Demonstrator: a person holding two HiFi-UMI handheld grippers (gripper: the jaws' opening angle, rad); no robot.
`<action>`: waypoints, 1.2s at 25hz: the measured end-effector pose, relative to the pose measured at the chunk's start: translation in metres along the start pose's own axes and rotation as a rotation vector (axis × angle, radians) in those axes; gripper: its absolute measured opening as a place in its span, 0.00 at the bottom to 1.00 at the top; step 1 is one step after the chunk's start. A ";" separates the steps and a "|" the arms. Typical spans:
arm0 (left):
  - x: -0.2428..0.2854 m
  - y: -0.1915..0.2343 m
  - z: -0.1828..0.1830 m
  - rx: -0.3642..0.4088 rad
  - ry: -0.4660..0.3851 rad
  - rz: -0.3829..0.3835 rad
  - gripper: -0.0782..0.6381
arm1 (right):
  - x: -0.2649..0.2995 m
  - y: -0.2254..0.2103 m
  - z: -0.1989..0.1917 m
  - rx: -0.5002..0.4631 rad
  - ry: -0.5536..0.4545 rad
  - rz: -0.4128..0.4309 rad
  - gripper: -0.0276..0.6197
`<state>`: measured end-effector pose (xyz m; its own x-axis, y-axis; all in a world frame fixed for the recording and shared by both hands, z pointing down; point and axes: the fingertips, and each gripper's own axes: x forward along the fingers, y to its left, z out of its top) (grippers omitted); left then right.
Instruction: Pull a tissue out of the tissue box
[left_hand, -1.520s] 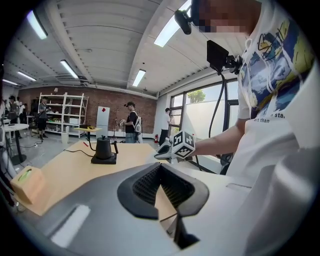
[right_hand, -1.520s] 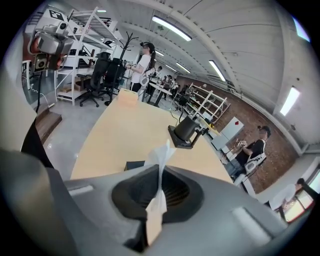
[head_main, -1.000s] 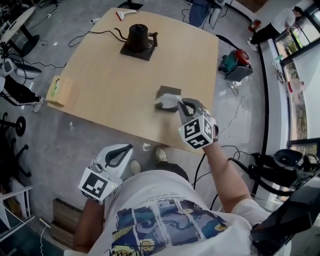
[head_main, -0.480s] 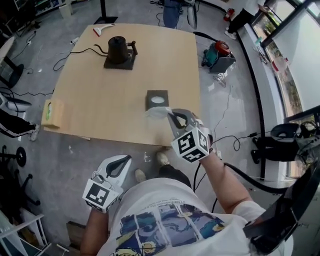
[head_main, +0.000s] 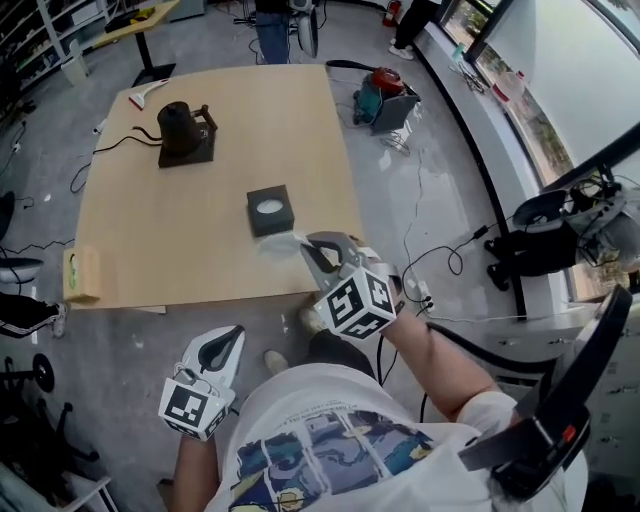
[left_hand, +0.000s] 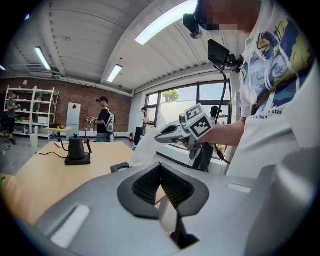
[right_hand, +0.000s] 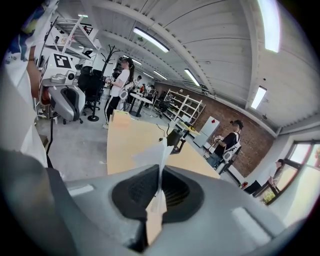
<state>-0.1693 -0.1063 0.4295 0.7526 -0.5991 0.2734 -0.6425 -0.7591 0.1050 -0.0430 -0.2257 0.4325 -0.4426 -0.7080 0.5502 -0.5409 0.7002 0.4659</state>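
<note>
so, in the head view, the tissue box (head_main: 271, 210) sits on the table (head_main: 200, 270) near its front edge, white showing in its top slot. the right gripper (head_main: 303, 242) hangs just in front of the box with a tissue (head_main: 283, 240) trailing from its tip. as far as we can see, the sheet is clear of the slot, though its far end lies close to the box's near corner. the left gripper (head_main: 231, 334) is low by the person's body, well apart from the box.

in the left gripper view, its 2 jaws are pressed together with nothing between them. beyond them the tissue (left_hand: 142, 147) hangs from the right gripper (left_hand: 165, 135) above the table.

in the right gripper view, the jaws are clamped on the tissue (right_hand: 156, 155), which stands up as a folded white sheet between the pads.

we judge the pull as good as done: 1 sheet is out and in the grip. at most, carrying it clear and setting it down remains.
</note>
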 end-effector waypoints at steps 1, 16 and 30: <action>0.001 -0.003 0.001 0.002 0.000 -0.005 0.12 | -0.004 0.000 -0.001 0.002 0.000 -0.004 0.05; 0.009 -0.027 -0.003 0.021 0.012 -0.070 0.12 | -0.051 0.012 -0.006 0.031 -0.014 -0.014 0.05; 0.009 -0.032 -0.001 -0.001 0.002 -0.073 0.12 | -0.065 0.017 0.003 0.029 -0.041 0.010 0.05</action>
<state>-0.1420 -0.0868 0.4289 0.7969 -0.5420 0.2668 -0.5863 -0.8003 0.1254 -0.0256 -0.1677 0.4022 -0.4766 -0.7048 0.5255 -0.5565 0.7046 0.4402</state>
